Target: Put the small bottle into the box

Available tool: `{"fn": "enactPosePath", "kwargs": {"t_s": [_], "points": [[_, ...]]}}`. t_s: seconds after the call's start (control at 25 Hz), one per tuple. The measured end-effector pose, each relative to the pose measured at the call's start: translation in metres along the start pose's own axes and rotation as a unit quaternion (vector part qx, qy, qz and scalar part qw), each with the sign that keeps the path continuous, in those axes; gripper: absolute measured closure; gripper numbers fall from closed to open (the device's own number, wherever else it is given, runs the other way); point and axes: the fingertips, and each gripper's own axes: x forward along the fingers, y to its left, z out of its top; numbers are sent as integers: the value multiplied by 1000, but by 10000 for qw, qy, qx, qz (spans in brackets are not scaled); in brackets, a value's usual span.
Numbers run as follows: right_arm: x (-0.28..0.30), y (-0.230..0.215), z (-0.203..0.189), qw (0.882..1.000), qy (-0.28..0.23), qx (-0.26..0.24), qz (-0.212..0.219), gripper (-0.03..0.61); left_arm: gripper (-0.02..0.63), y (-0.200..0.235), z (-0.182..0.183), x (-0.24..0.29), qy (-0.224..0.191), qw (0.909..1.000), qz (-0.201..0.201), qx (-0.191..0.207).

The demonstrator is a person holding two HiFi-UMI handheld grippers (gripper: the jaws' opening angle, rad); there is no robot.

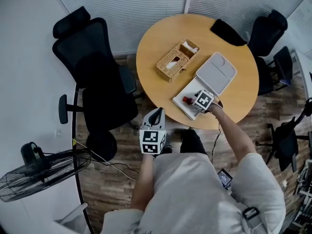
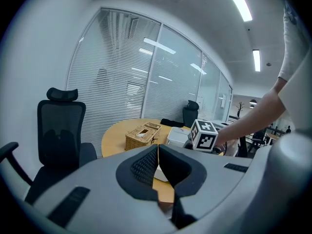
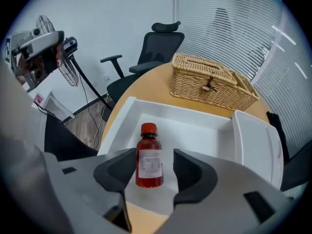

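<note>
The small bottle [image 3: 148, 155], red with a red cap and a white label, stands upright on the floor of the open white box [image 3: 195, 126]. My right gripper [image 3: 153, 167] is open, one jaw on each side of the bottle, with a gap showing at the right pad. In the head view the bottle [image 1: 187, 100] shows as a red spot in the box [image 1: 181, 103] near the table's front edge, just left of the right gripper [image 1: 193, 100]. My left gripper [image 1: 156, 116] hangs off the table near the person's body; its jaws [image 2: 157, 152] are shut and hold nothing.
The box's lid [image 1: 217, 72] lies open behind it on the round wooden table [image 1: 156, 38]. A wicker basket [image 1: 176, 60] sits at mid-table and a black item [image 1: 228, 32] at the far edge. Office chairs [image 1: 97, 77] ring the table; a fan [image 1: 39, 174] stands at the left.
</note>
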Motion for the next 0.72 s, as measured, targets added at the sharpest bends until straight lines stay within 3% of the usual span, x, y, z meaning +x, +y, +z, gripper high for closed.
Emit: {"fn": "enactPosePath", "kwargs": {"t_s": [0.2, 0.44, 0.72], "points": [[-24, -8, -1, 9993, -221, 290, -89, 333, 584, -7, 5, 6, -7, 9999, -108, 95], [-55, -5, 13, 9945, -919, 450, -232, 333, 584, -18, 8, 17, 57, 9993, -300, 210], [-92, 10, 10, 9809, -1654, 948, -379, 333, 584, -30, 5, 30, 205, 9979, -534, 316]]}}
